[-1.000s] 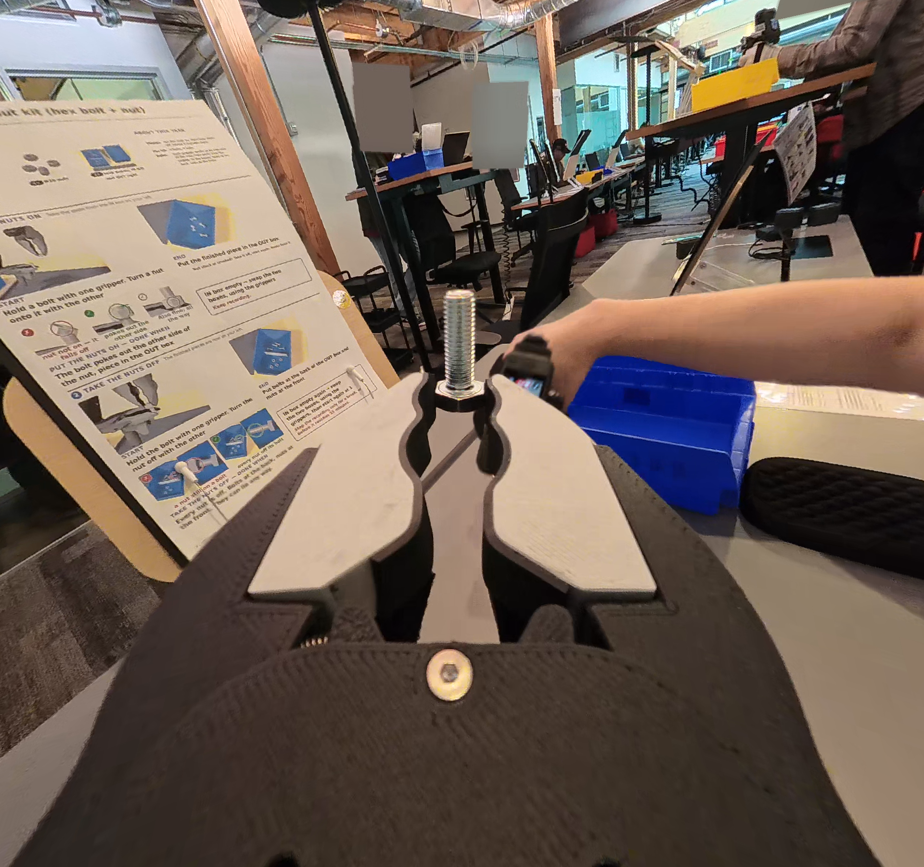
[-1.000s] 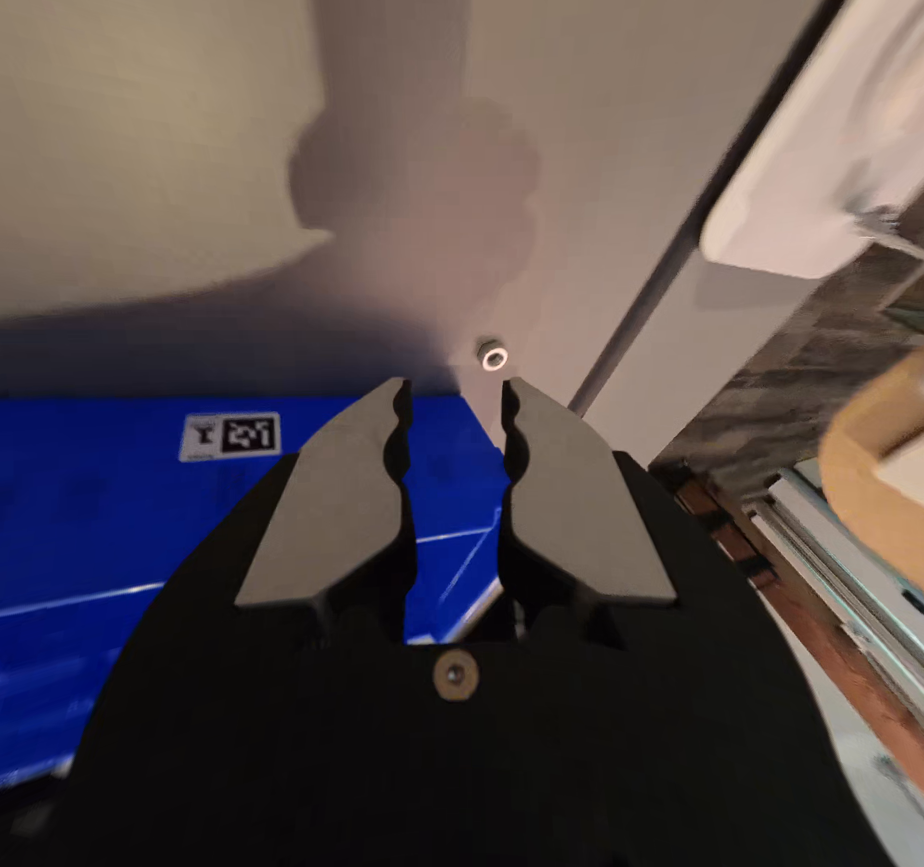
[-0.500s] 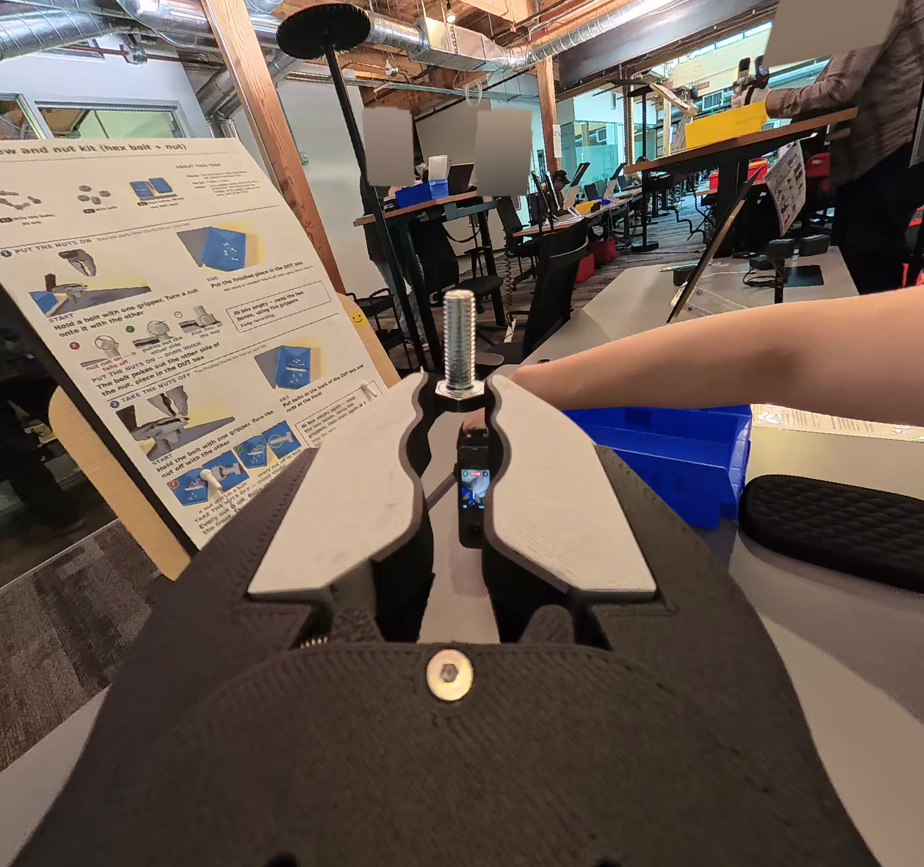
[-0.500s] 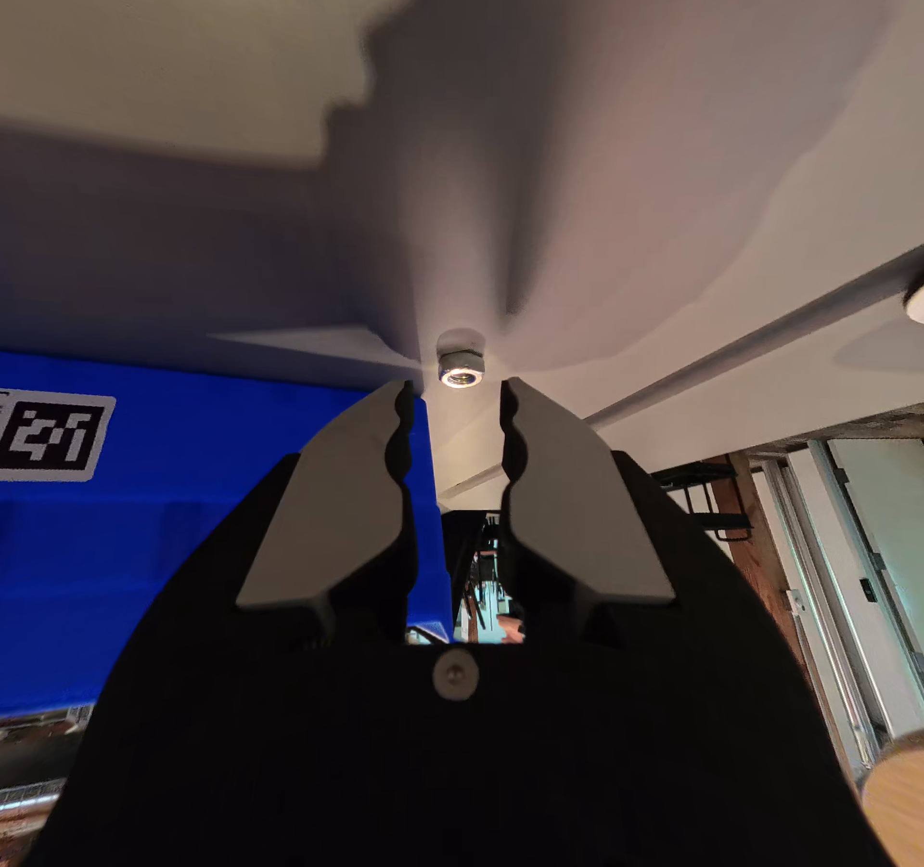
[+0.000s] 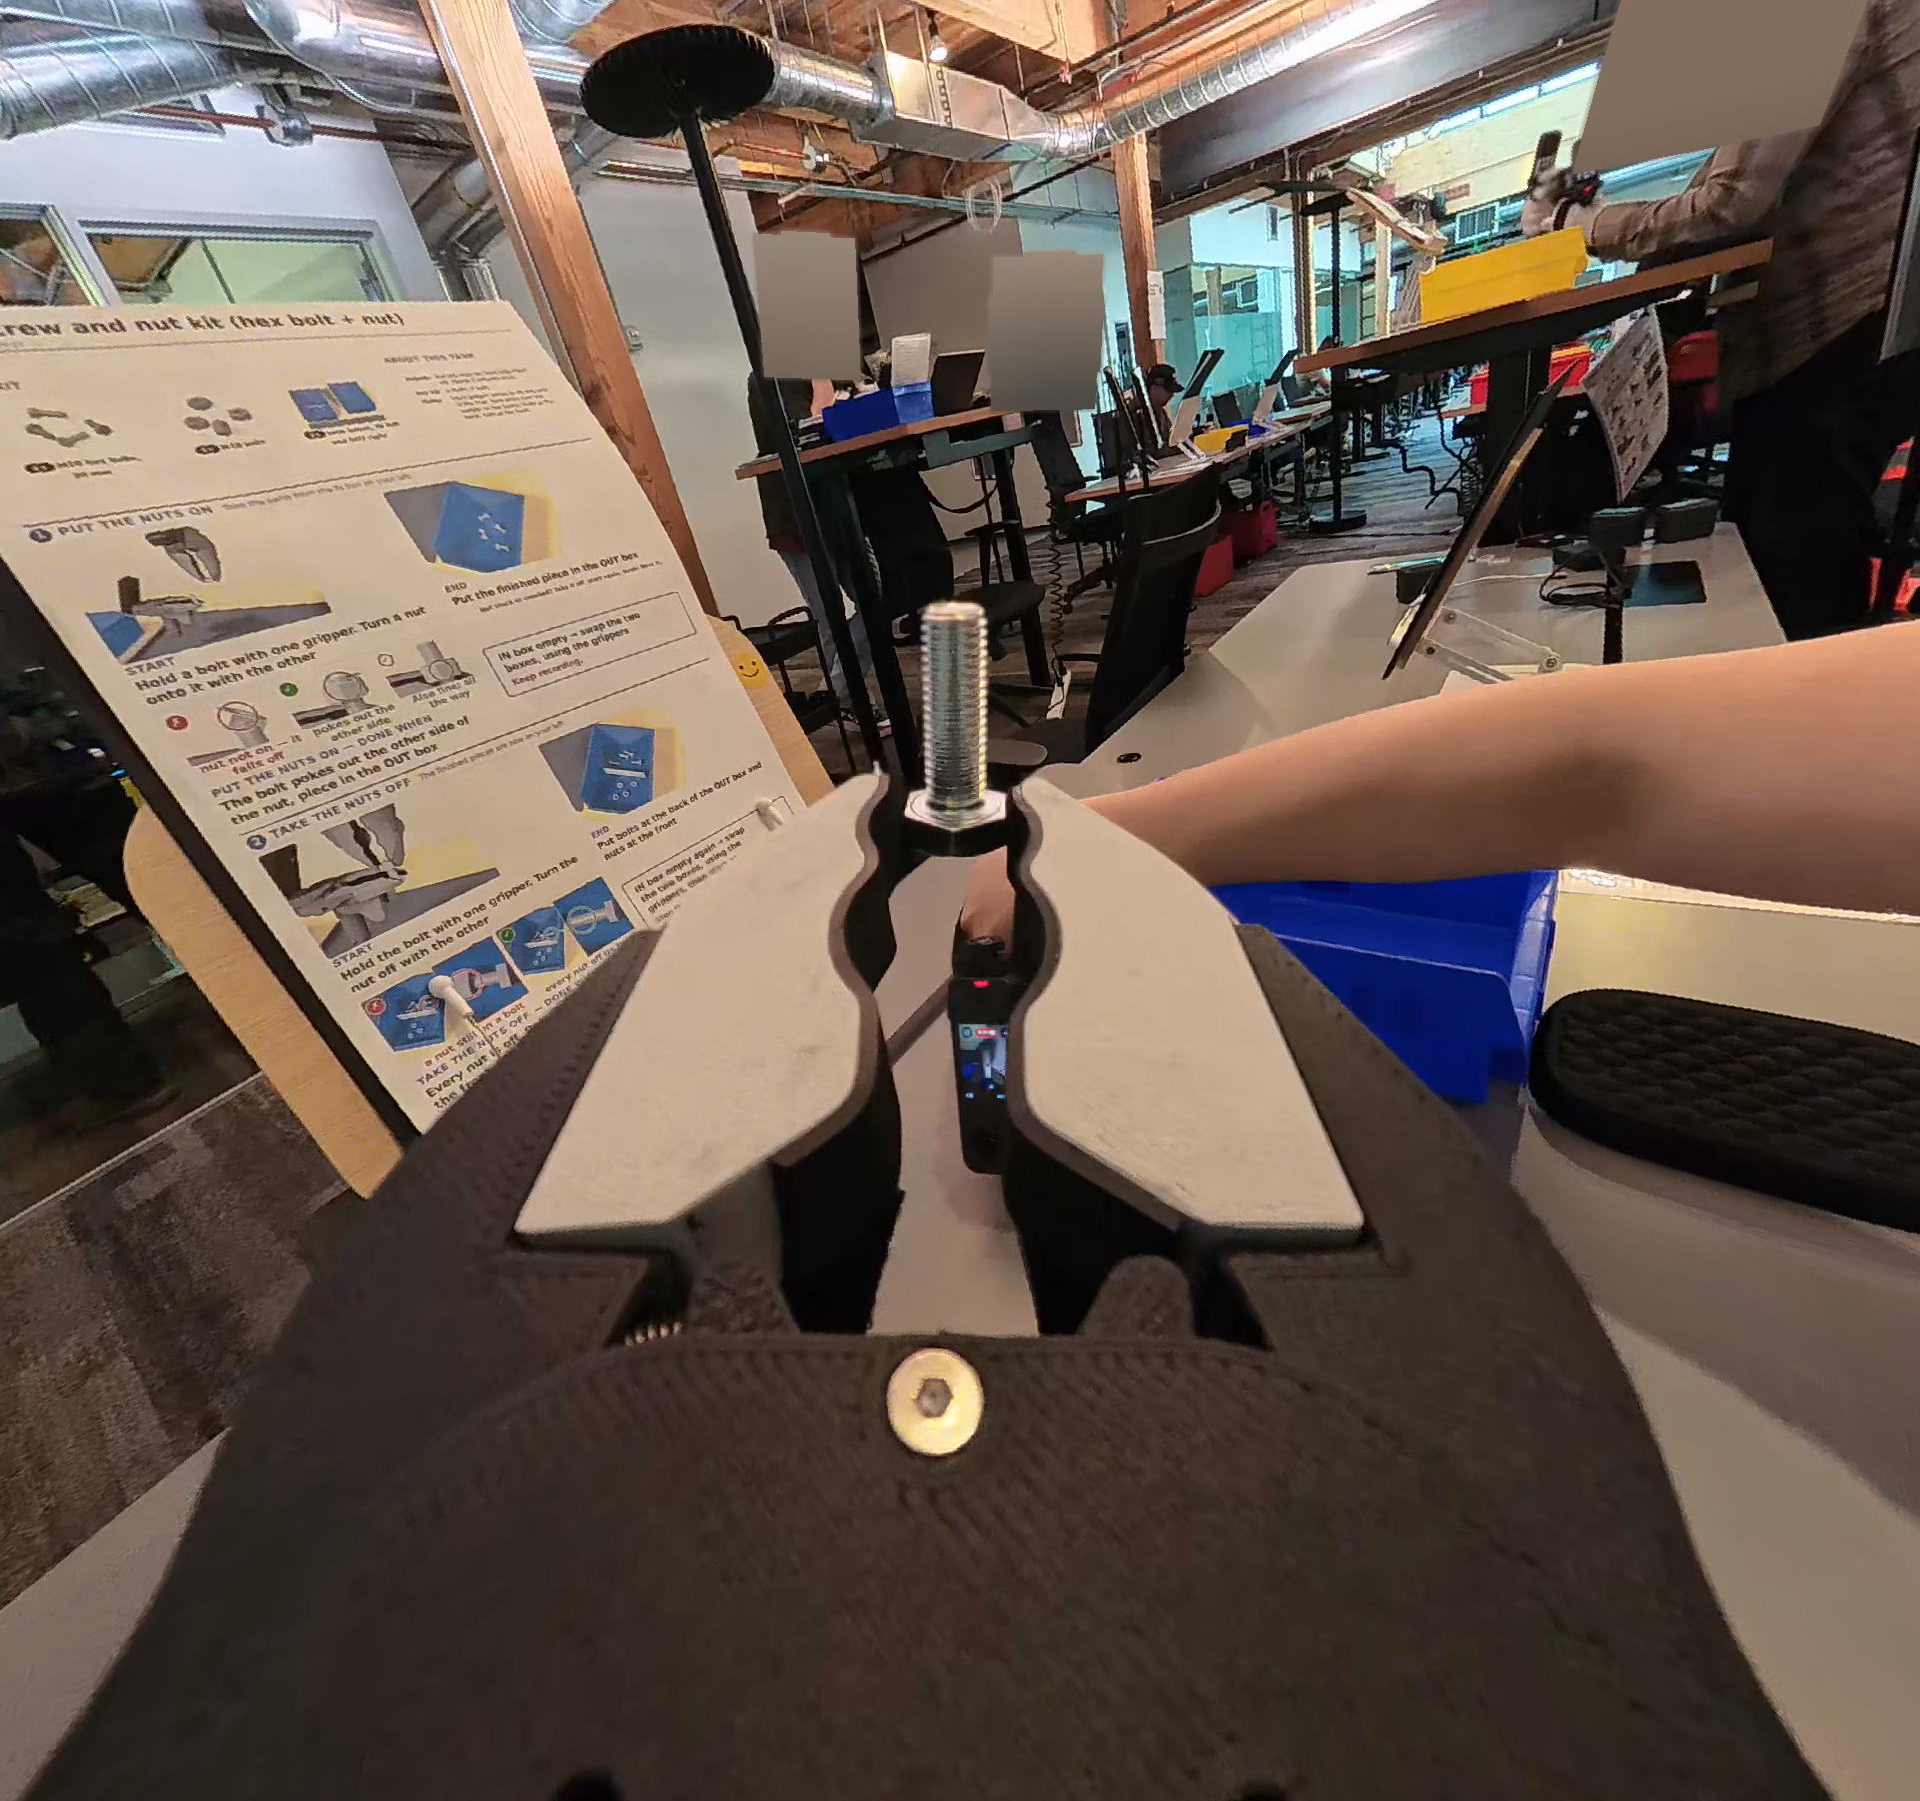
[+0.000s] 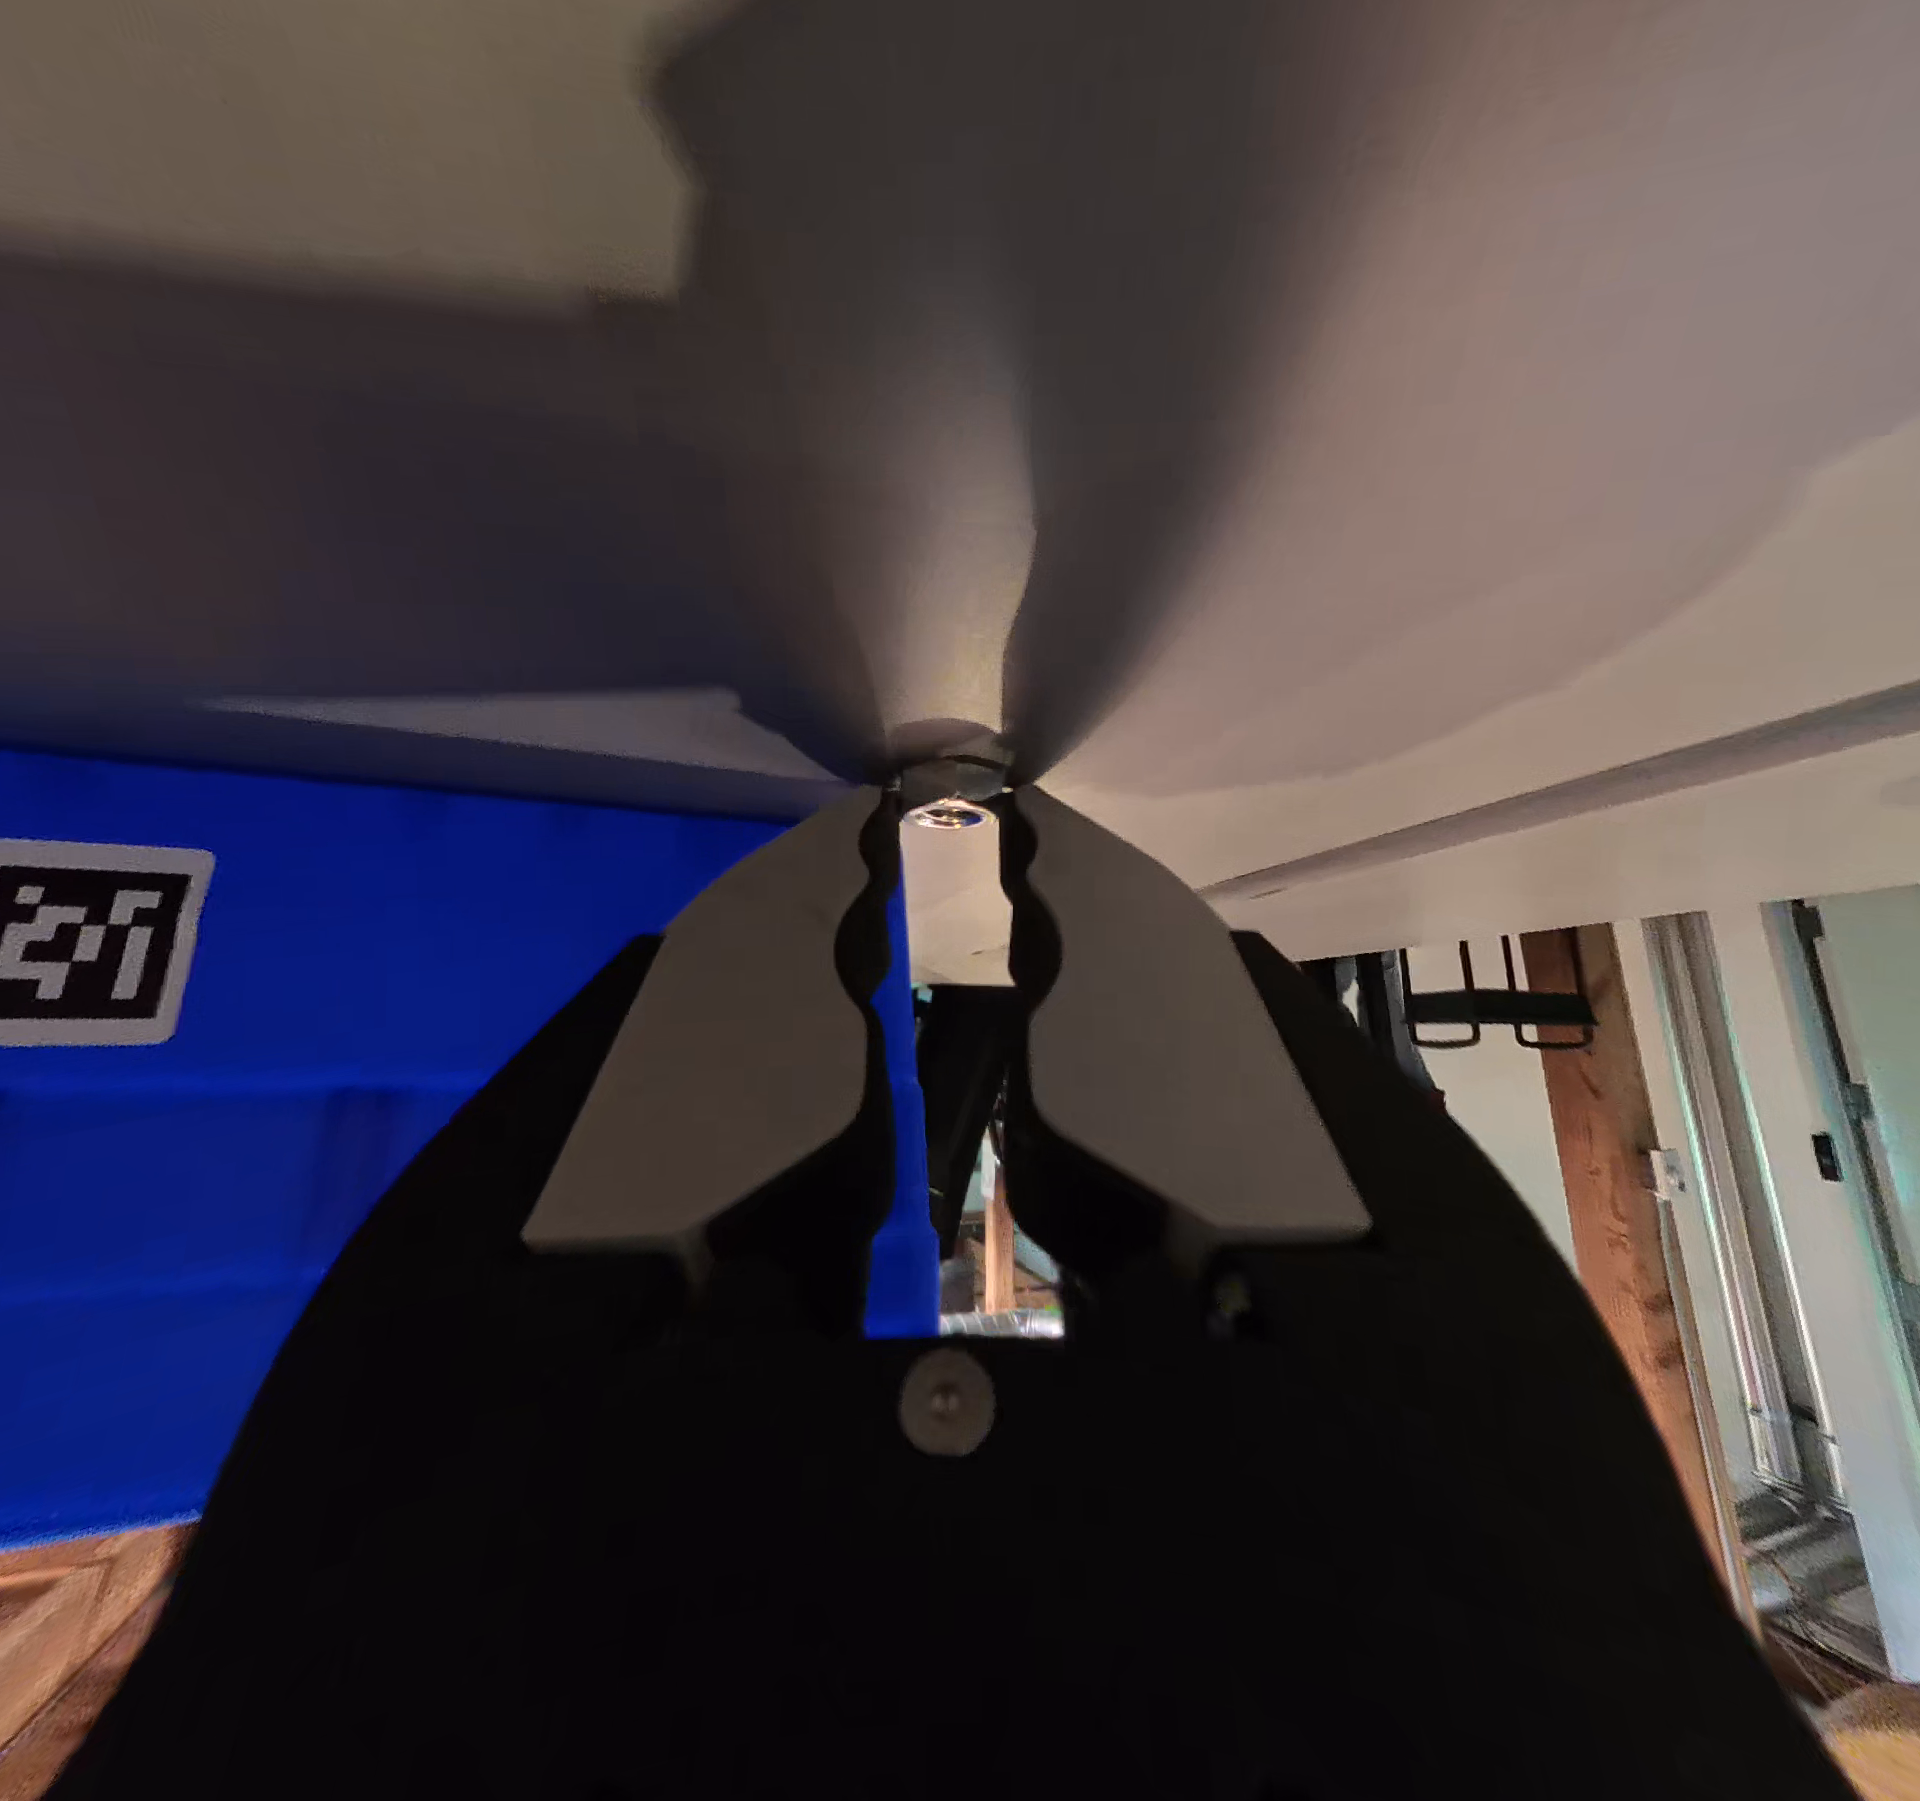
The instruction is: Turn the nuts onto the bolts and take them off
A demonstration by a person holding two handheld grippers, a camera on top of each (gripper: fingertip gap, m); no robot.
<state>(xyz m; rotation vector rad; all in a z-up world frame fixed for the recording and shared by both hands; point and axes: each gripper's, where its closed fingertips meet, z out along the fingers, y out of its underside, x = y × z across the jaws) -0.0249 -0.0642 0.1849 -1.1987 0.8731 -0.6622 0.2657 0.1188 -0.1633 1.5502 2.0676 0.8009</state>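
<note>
My left gripper [image 5: 951, 821] is shut on the hex head of a silver bolt [image 5: 953, 702], with the threaded shank standing upright above the fingertips. In the right wrist view my right gripper [image 6: 948, 801] is down at the white table [image 6: 1247, 349], and its fingertips are closed on a small silver nut [image 6: 948, 813] that lies on the table beside the corner of a blue bin [image 6: 416, 1024]. The person's forearm [image 5: 1507, 785] reaches across behind the bolt. The right gripper's camera body [image 5: 980, 1055] shows between my left fingers.
An instruction board [image 5: 343, 671] leans at the left. The blue bin [image 5: 1382, 962] sits at the right behind my left fingers, with a black textured pad [image 5: 1725, 1076] next to it. Desks, chairs and a standing person are farther back.
My right gripper has moved down to the nut on the table and narrowed its fingers around it. My left gripper still holds the bolt upright and has tilted up slightly.
</note>
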